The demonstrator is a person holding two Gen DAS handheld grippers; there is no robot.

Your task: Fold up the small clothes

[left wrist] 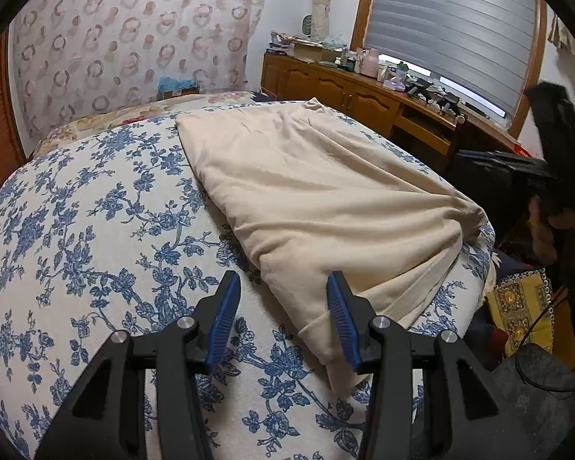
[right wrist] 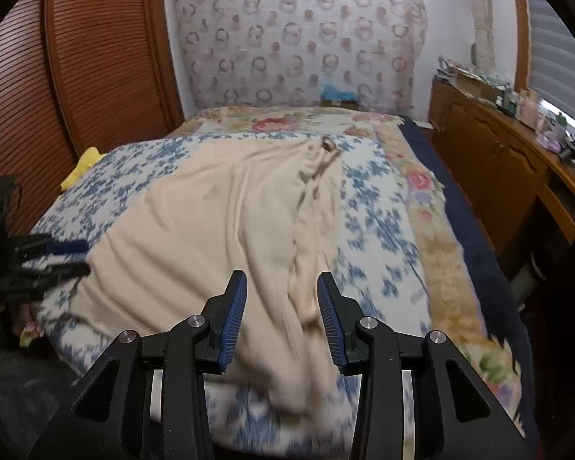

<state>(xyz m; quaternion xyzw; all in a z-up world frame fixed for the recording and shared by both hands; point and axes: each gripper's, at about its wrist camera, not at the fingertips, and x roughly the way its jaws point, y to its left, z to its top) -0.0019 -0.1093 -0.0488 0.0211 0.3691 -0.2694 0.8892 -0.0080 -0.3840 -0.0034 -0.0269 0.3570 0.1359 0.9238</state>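
Lying across the blue-flowered quilt (left wrist: pixel 96 230) on the bed is a cream garment (left wrist: pixel 318 199), soft knit cloth folded roughly in half, with long shallow wrinkles and a ribbed hem bunched at its near corner. The left gripper (left wrist: pixel 283 299) hangs just over that near corner with its ridged blue pads (left wrist: pixel 226 314) spread wide apart and nothing between them; the right-hand pad sits just above the garment's edge, though contact is hard to judge. From the other side, the right gripper (right wrist: pixel 281 299) hovers over the near part of the same garment (right wrist: pixel 211 222), jaws likewise gaping and holding nothing, a rolled sleeve-like ridge of cloth running up between them toward the neckline (right wrist: pixel 327 145). This view is smeared by motion. Beyond the quilt lies a pink-rose bedspread (right wrist: pixel 287 120), and a yellow cloth (right wrist: pixel 82 168) pokes out at the quilt's left edge beside a slatted wooden door (right wrist: pixel 96 57). Right of the quilt stands a wooden sideboard (left wrist: pixel 345 88), its top crowded with small boxes and bottles.
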